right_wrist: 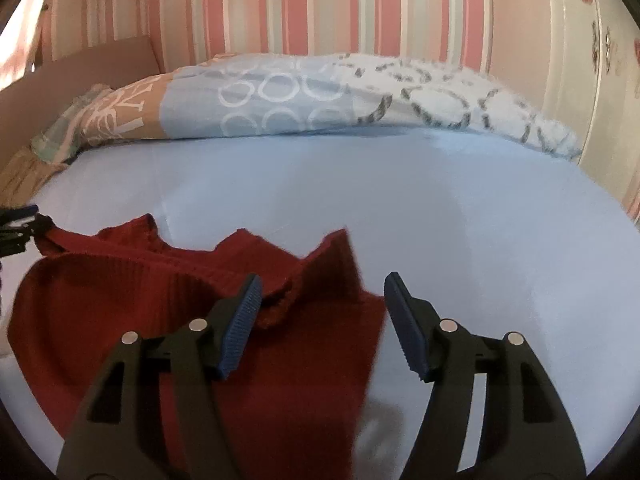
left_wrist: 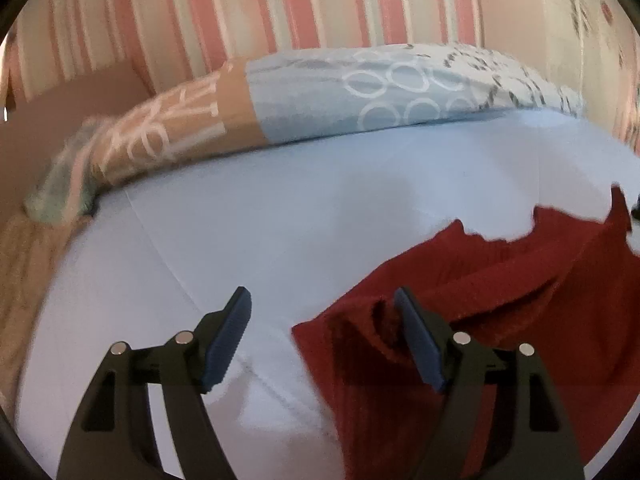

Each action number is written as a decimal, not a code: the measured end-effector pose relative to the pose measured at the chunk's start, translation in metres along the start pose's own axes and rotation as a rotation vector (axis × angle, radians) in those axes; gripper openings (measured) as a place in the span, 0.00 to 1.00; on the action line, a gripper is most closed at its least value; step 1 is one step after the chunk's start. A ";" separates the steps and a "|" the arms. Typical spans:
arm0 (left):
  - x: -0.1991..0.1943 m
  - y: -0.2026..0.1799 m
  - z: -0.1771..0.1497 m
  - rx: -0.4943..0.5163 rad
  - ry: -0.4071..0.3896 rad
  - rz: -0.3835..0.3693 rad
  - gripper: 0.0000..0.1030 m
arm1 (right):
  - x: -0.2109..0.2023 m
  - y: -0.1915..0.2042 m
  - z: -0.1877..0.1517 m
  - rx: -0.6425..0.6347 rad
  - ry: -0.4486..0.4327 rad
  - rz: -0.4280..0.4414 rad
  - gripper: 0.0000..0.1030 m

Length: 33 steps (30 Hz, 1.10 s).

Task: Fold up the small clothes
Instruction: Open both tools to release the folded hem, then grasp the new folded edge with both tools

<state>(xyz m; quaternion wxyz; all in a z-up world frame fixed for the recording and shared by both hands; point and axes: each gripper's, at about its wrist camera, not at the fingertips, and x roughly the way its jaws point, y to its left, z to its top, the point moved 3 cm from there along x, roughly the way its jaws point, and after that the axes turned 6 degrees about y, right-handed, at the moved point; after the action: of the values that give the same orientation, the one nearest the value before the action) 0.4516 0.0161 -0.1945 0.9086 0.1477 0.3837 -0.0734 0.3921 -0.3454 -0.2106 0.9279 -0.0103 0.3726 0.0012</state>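
A dark red ribbed knit garment (right_wrist: 132,320) is lying on the pale blue sheet (right_wrist: 460,216) of a bed, toward the near side and well short of the far edge where the bedding is piled. It is lying rumpled rather than flat: its far hem is showing a jagged, wavy outline, a raised ridge is running across it, and a small opening is puckering just ahead of the right tool.

The right gripper (right_wrist: 322,284) is hovering over the garment's right-hand edge with its jaws spread wide and nothing between them; one finger is over the red knit, the other over bare sheet. The left gripper (left_wrist: 322,298) is likewise gaping and empty, straddling the garment's left edge, one finger over the sheet and the other over a fold of red fabric.

This looks like the step of laying out and taking hold, with no fold made yet. The next move probably calls for each tool to be lowering onto its own edge, closing on the knit, then drawing the fabric smooth or carrying one side across.

Beyond the sheet, a patterned quilt (right_wrist: 280,100) is lying along the far edge, beneath striped pink wallpaper (right_wrist: 304,4).
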 end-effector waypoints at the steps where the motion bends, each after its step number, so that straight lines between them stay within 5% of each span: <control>1: -0.004 -0.003 -0.001 0.019 -0.009 0.018 0.73 | -0.001 -0.001 -0.001 -0.004 0.001 -0.004 0.64; 5: -0.017 0.001 -0.003 0.018 -0.039 0.067 0.74 | 0.002 0.001 -0.007 -0.027 0.016 -0.022 0.65; 8: -0.011 0.033 0.002 -0.077 -0.031 0.092 0.79 | 0.005 0.002 -0.012 -0.027 0.026 -0.020 0.65; 12: -0.007 0.059 0.007 -0.173 -0.014 0.036 0.79 | 0.008 0.002 -0.014 -0.026 0.030 -0.022 0.65; 21: 0.012 -0.029 0.005 0.010 0.028 -0.090 0.81 | 0.011 0.008 -0.015 -0.023 0.039 0.043 0.65; 28: 0.063 -0.065 0.004 0.131 0.124 -0.048 0.79 | 0.030 0.020 -0.005 -0.064 0.082 0.066 0.68; 29: 0.064 -0.064 0.004 0.128 0.127 -0.053 0.74 | 0.034 0.022 -0.005 -0.072 0.088 0.063 0.68; 32: 0.069 -0.060 0.005 0.108 0.140 -0.058 0.21 | 0.049 0.027 -0.006 -0.078 0.134 0.072 0.68; 33: 0.072 -0.058 0.005 0.084 0.157 -0.082 0.16 | 0.053 0.028 -0.007 -0.075 0.146 0.072 0.68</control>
<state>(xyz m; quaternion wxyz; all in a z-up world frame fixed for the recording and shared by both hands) 0.4908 -0.0415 -0.2556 0.8651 0.1754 0.4558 -0.1146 0.4253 -0.3180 -0.2529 0.8966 -0.0315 0.4391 0.0479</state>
